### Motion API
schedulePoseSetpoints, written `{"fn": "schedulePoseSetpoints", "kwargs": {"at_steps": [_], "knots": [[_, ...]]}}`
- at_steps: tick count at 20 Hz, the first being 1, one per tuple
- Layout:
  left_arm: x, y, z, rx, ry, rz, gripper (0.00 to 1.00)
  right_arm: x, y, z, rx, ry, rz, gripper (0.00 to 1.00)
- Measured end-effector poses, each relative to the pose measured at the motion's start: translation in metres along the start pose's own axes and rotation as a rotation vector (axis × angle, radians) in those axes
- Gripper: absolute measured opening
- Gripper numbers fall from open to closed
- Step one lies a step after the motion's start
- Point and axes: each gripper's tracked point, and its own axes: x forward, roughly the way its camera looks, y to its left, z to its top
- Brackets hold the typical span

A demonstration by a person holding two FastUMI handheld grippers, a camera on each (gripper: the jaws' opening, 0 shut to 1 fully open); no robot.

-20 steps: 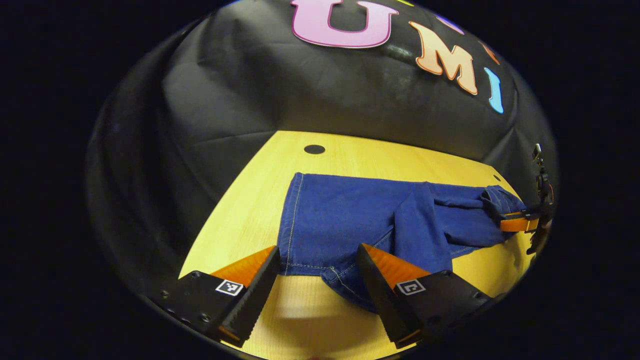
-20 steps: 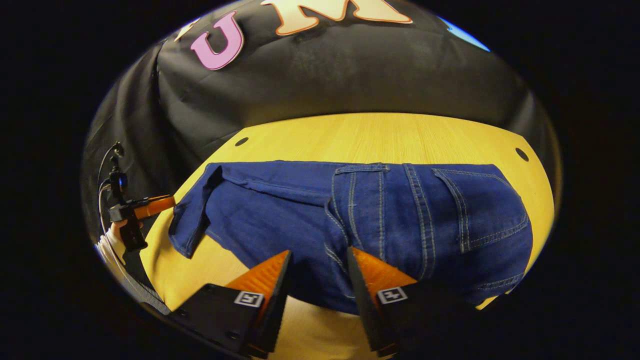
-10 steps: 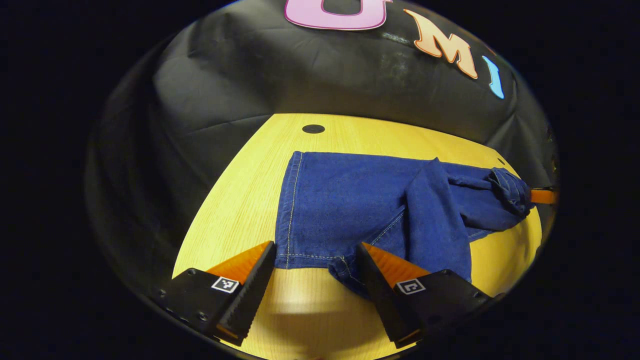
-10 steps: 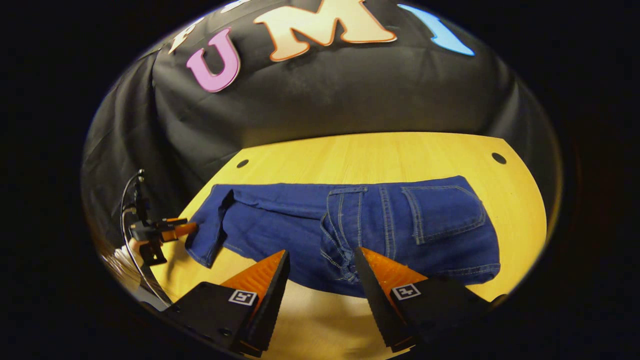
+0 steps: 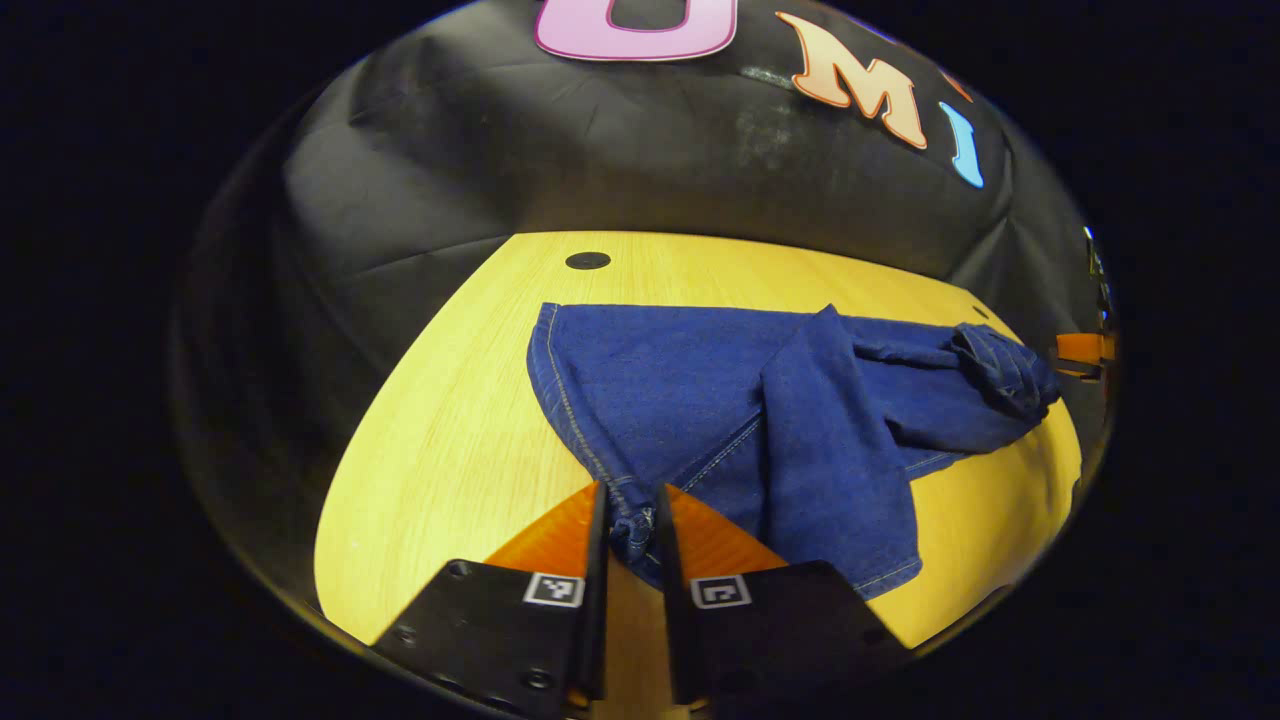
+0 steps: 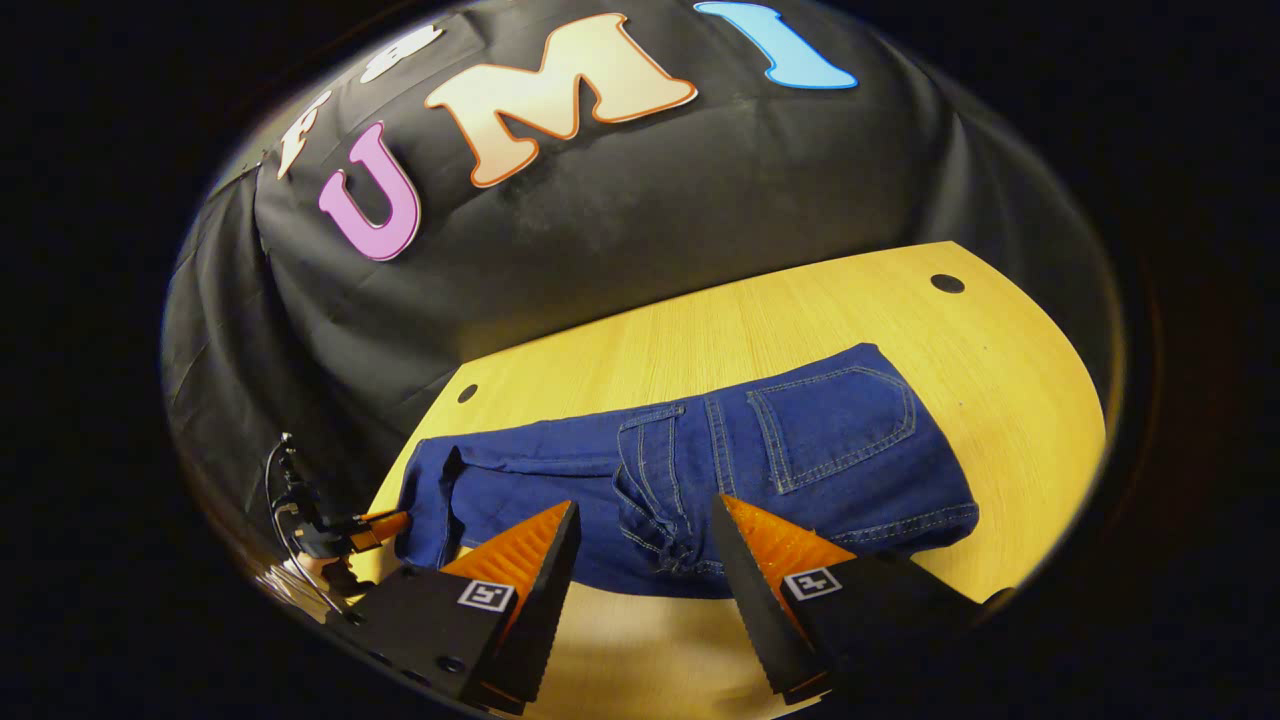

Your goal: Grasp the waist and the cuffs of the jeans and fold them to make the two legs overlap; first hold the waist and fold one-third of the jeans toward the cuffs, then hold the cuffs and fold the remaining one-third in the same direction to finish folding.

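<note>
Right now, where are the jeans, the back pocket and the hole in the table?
jeans [image 5: 680, 390]: left gripper view, on the flat leg fabric.
back pocket [image 6: 835, 420]: right gripper view, middle of the stitched patch.
table hole [image 5: 588, 261]: left gripper view, the dark round spot.

- Left claw [image 5: 632, 520]: fingers nearly together, pinching a bunched hem of the jeans [image 5: 700, 400] between them.
- Right claw [image 6: 640, 560]: fingers spread wide apart, gripping nothing; the denim's crumpled edge sits just ahead of the gap.
</note>
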Motion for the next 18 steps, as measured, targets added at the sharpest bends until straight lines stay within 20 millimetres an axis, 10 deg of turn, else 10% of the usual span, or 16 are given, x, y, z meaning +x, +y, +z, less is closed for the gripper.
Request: {"fn": "schedulePoseSetpoints", "kwargs": {"at_steps": [4, 13, 18], "knots": [[0.0, 0.0, 0.002, -0.036, -0.01, 0.013, 0.0, -0.012, -0.009, 0.005, 0.011, -0.016, -0.021, 0.82], [-0.025, -0.033, 0.082, -0.192, -0.24, -0.084, 0.0, -0.03, -0.021, 0.006, 0.036, -0.022, -0.052, 0.82], [0.006, -0.026, 0.063, -0.163, -0.139, -0.015, 0.0, -0.034, -0.023, 0.009, 0.055, -0.026, -0.053, 0.82]]}}
